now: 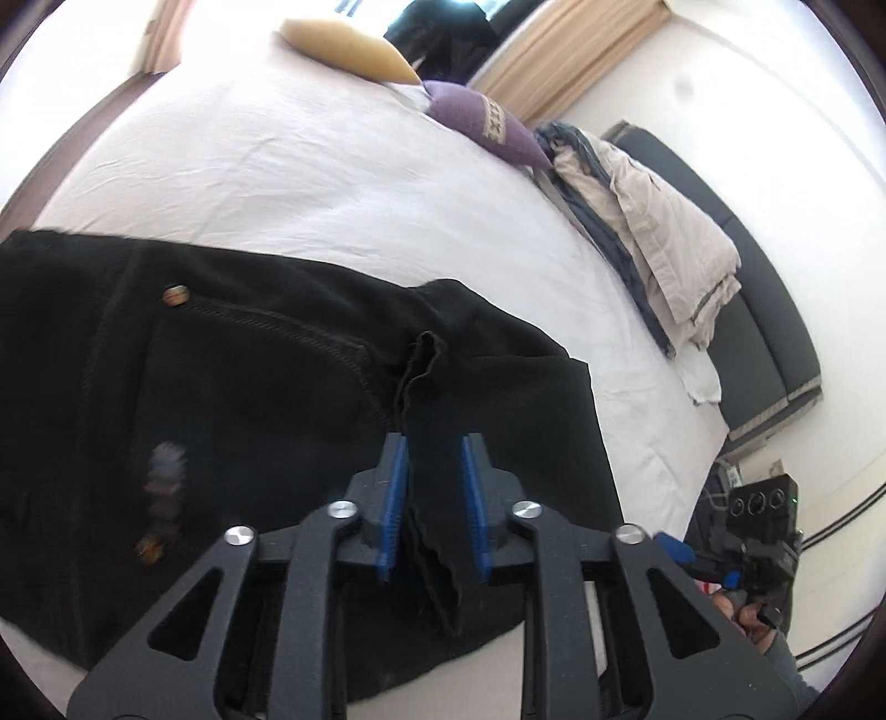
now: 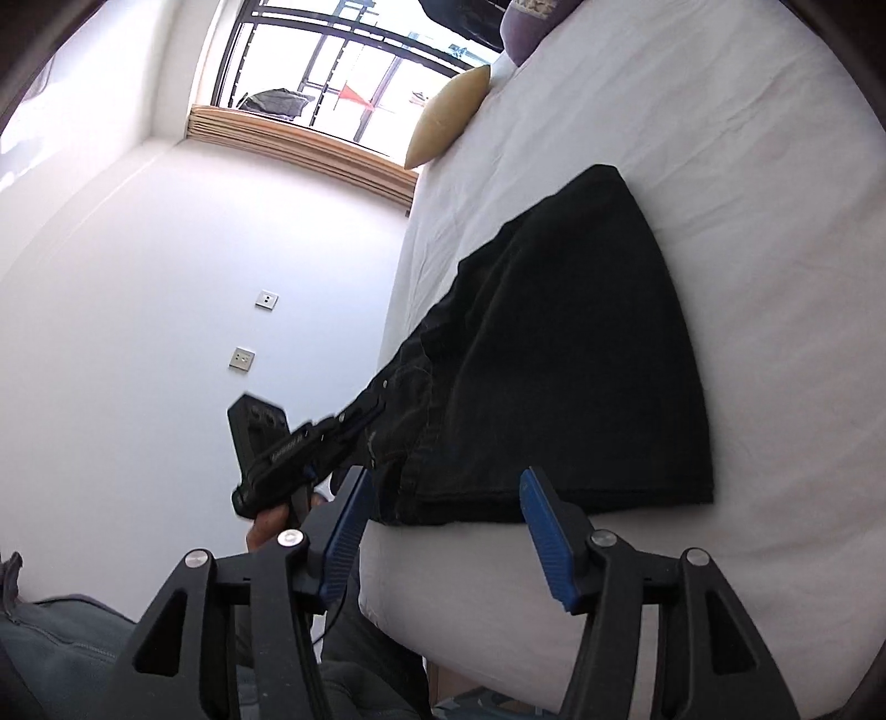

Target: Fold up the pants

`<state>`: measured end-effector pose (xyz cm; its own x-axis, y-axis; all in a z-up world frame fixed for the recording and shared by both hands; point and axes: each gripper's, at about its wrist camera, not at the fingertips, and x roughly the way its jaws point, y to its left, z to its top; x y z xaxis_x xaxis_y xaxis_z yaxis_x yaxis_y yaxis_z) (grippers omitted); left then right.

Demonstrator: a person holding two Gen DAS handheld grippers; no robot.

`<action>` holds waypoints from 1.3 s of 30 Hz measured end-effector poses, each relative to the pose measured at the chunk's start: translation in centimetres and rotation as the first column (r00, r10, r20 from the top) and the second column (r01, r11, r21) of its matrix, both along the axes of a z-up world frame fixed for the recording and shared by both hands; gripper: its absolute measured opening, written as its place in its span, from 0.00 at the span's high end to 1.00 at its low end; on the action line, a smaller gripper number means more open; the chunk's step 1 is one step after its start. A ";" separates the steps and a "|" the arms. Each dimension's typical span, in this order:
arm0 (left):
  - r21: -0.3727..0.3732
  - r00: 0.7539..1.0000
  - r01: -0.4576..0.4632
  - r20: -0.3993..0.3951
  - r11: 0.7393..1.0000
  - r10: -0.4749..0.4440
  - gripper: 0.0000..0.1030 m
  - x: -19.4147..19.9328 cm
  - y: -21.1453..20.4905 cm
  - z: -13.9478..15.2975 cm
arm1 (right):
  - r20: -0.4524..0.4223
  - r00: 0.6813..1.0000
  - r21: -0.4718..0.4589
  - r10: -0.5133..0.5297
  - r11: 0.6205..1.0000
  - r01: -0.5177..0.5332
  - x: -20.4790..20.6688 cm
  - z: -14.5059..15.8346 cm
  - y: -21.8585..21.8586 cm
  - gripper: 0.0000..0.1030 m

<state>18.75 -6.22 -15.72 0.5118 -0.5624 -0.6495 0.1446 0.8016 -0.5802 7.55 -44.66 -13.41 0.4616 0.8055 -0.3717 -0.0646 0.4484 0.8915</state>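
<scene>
Black pants (image 1: 232, 387) lie folded on the white bed (image 1: 310, 177), waist button at the left. My left gripper (image 1: 434, 459) hovers over the pants with its blue pads (image 1: 396, 487) apart; a fold of black cloth stands between them, touching the left pad only. In the right wrist view the pants (image 2: 565, 376) lie near the bed's edge. My right gripper (image 2: 443, 498) is wide open and empty, just short of the pants' near hem. The left gripper (image 2: 343, 426) shows there at the pants' left end. The right gripper (image 1: 742, 543) shows at the lower right of the left view.
A yellow pillow (image 1: 349, 47) and a purple pillow (image 1: 487, 122) lie at the far end of the bed. A pile of beige and grey clothes (image 1: 648, 221) sits at the bed's right edge beside a dark bench (image 1: 764, 310). A white wall (image 2: 166, 310) and window (image 2: 343, 61) stand left.
</scene>
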 end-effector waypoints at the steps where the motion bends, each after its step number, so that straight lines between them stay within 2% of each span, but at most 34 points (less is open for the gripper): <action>1: -0.031 0.999 -0.052 -0.004 0.998 0.052 0.15 -1.5 2.0 0.1 | 0.008 1.000 0.012 0.006 1.000 -0.006 1.0 0.3 0.8 0.42; 2: -0.068 0.992 -0.123 -0.004 0.990 0.123 0.00 -3.3 4.2 0.2 | 0.019 1.000 0.028 0.018 0.999 -0.018 2.0 0.5 1.6 0.42; 3: -0.096 0.982 -0.189 0.000 0.977 0.190 0.00 -5.1 6.3 0.3 | 0.027 0.999 0.040 0.027 0.999 -0.029 2.8 0.6 2.6 0.42; 7: -0.170 0.942 -0.334 -0.070 0.927 0.327 0.00 -9.6 12.5 -0.8 | 0.032 0.997 0.073 0.072 0.995 -0.074 5.2 0.5 6.5 0.42; 9: -0.193 0.918 -0.397 -0.085 0.897 0.388 0.00 -10.7 15.1 -1.4 | 0.028 0.995 0.087 0.094 0.992 -0.096 6.8 0.3 8.6 0.42; 11: -0.208 0.889 -0.458 -0.133 0.864 0.438 0.00 -11.0 16.9 -2.5 | 0.014 0.995 0.097 0.103 0.990 -0.104 7.0 0.2 9.2 0.42; 12: -0.229 0.880 -0.474 -0.161 0.850 0.447 0.00 -10.7 17.7 -3.2 | 0.010 0.994 0.102 0.107 0.989 -0.108 7.3 0.1 9.8 0.42; 15: -0.255 0.868 -0.493 -0.213 0.832 0.449 0.00 -9.6 18.7 -5.4 | 0.009 0.994 0.115 0.109 0.987 -0.109 7.4 0.2 10.4 0.42; 21: -0.350 0.843 -0.537 -0.214 0.767 0.493 0.01 -8.1 20.9 -7.0 | 0.001 0.996 0.157 0.094 0.983 -0.093 7.2 0.2 9.9 0.42; 24: -0.374 0.845 -0.535 -0.223 0.757 0.487 0.02 -7.5 21.3 -7.4 | -0.002 0.996 0.186 0.095 0.978 -0.093 7.8 -0.1 10.1 0.42; 26: -0.378 0.848 -0.530 -0.222 0.759 0.482 0.06 -7.1 20.8 -7.4 | -0.013 0.994 0.178 0.107 0.979 -0.103 8.2 -0.3 10.4 0.42; 28: -0.387 0.858 -0.514 -0.238 0.765 0.456 0.36 -6.8 20.9 -7.6 | -0.022 0.992 0.172 0.123 0.978 -0.118 8.7 -0.7 10.6 0.42; 29: -0.394 0.856 -0.516 -0.260 0.761 0.446 0.45 -6.6 20.8 -8.0 | -0.028 0.991 0.166 0.132 0.978 -0.126 9.0 -0.9 10.9 0.42; 30: -0.402 0.854 -0.519 -0.281 0.755 0.437 0.66 -6.1 20.1 -8.4 | -0.036 0.990 0.158 0.139 0.979 -0.132 9.3 -1.1 11.0 0.42; 31: -0.408 0.853 -0.518 -0.303 0.752 0.424 0.75 -5.8 20.2 -8.8 | -0.046 0.988 0.147 0.145 0.980 -0.137 9.6 -1.3 11.1 0.42; 32: -0.416 0.854 -0.518 -0.310 0.748 0.418 0.76 -5.7 20.0 -9.2 | -0.055 0.987 0.137 0.150 0.980 -0.141 10.0 -1.5 11.3 0.42; 34: -0.413 0.854 -0.518 -0.302 0.749 0.423 0.84 -5.6 19.8 -9.2 | -0.078 0.985 0.115 0.154 0.983 -0.145 10.8 -2.0 11.5 0.42; 36: -0.413 0.860 -0.508 -0.283 0.756 0.424 0.86 -5.5 19.7 -8.7 | -0.108 0.981 0.082 0.161 0.985 -0.152 11.5 -2.6 11.8 0.42; 39: -0.393 0.871 -0.491 -0.247 0.777 0.425 0.87 -5.3 19.3 -7.6 | -0.226 0.960 -0.027 0.166 0.984 -0.177 12.7 -4.8 13.0 0.41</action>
<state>13.42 13.06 -23.29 0.7054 -0.5209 -0.4807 -0.2823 0.4156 -0.8646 20.23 -31.70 -18.17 0.2198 0.8447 -0.4880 0.0525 0.4893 0.8705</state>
